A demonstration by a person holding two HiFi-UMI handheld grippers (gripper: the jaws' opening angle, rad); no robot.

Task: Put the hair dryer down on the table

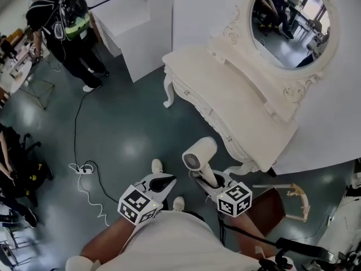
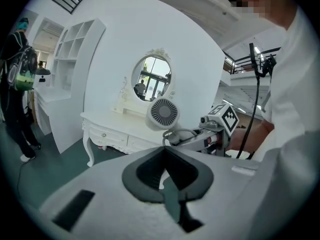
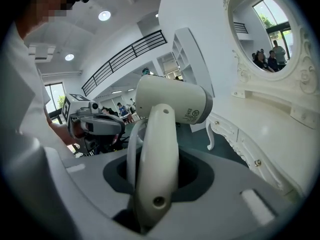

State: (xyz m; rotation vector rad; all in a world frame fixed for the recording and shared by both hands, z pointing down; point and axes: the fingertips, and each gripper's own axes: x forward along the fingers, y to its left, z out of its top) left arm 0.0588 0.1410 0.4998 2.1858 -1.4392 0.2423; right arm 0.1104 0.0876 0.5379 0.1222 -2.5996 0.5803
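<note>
A white hair dryer (image 1: 200, 154) stands upright in my right gripper (image 1: 210, 179), whose jaws are shut on its handle (image 3: 155, 169); its barrel (image 3: 172, 101) lies crosswise above the jaws. The dryer hangs in the air over the dark floor, just short of the near corner of the white dressing table (image 1: 225, 95) with its oval mirror (image 1: 290, 21). My left gripper (image 1: 163, 182) is held level beside it on the left, jaws together and nothing in them. In the left gripper view the dryer's rear grille (image 2: 162, 113) and the right gripper (image 2: 200, 136) show in front of the table (image 2: 110, 126).
A person in dark clothes (image 1: 67, 27) stands at the far left by a white shelf unit (image 1: 135, 27). A power strip with a cable (image 1: 84, 168) lies on the floor. A brown wooden seat (image 1: 276, 205) sits at my right, and a black office chair (image 1: 17, 168) stands at the left edge.
</note>
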